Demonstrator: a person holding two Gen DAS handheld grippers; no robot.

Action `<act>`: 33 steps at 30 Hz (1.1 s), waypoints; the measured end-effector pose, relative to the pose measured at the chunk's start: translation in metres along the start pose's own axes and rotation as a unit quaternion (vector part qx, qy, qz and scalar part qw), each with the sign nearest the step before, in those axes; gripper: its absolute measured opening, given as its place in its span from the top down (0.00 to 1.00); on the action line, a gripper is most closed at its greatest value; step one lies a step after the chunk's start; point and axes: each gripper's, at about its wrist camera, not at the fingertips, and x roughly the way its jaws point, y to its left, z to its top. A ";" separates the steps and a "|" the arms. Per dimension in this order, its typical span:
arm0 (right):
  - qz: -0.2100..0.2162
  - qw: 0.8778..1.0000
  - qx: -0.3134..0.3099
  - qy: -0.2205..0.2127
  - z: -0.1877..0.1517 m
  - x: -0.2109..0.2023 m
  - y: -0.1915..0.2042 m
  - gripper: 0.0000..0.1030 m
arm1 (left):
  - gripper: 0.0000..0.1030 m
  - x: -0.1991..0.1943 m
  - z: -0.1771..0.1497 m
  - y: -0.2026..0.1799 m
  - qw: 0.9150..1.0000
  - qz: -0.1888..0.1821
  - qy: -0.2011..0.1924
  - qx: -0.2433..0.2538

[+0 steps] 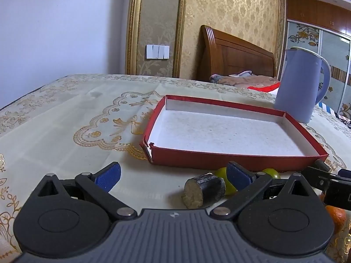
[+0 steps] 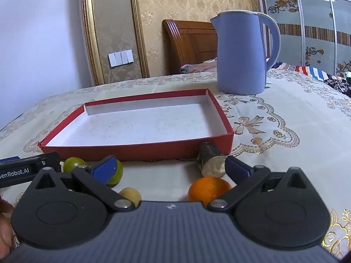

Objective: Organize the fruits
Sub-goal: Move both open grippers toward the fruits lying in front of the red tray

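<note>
A shallow red box (image 1: 219, 159) (image 2: 136, 151) with a white inside lies empty on the tablecloth. In front of it lie a dark sugarcane piece (image 1: 205, 189) (image 2: 210, 162), two green fruits (image 1: 221, 172) (image 2: 73, 163), an orange (image 2: 208, 189) (image 1: 335, 217) and a small yellowish fruit (image 2: 131, 194). My left gripper (image 1: 173, 176) is open and empty, low over the cloth, with the sugarcane piece between its fingers near the right one. My right gripper (image 2: 171, 167) is open and empty above the orange and the yellowish fruit.
A lilac kettle (image 1: 298, 85) (image 2: 241, 52) stands behind the box at its right. The left gripper's arm (image 2: 24, 171) shows at the left of the right wrist view. A wooden bed headboard (image 1: 237, 57) and a wardrobe stand beyond the table.
</note>
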 end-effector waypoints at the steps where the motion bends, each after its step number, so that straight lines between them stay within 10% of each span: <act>1: 0.000 1.000 0.000 -0.003 0.000 -0.001 0.000 0.00 | 0.00 0.000 0.000 -0.001 1.000 0.000 -0.001 0.002; 33: -0.006 1.000 0.008 -0.009 0.000 -0.003 -0.002 0.00 | 0.00 0.010 -0.001 0.008 1.000 -0.004 0.013 -0.022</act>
